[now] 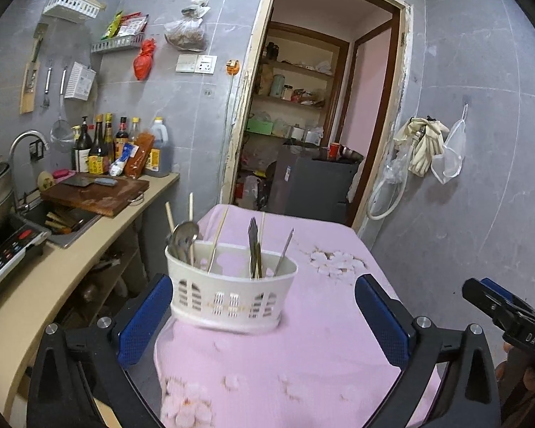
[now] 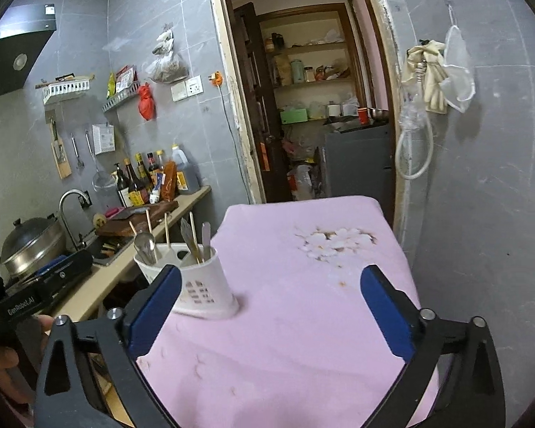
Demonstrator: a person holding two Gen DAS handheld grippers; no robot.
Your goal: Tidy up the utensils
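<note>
The utensil holder [image 1: 232, 292] stands on the table [image 1: 321, 339] (counter [image 1: 71, 267] to its left), utensils [image 1: 255, 249] in it.

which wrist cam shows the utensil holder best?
Left wrist: the utensil holder sits centred and whole between the open fingers, its slots and contents clear. In the right wrist view the holder sits off to the left, partly hidden behind a blue pad.

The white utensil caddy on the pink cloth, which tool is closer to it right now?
Left. The left tool stands open just in front of the caddy, roughly centred on it. The right tool, also open, is off to the caddy's right, over bare pink cloth.
</note>
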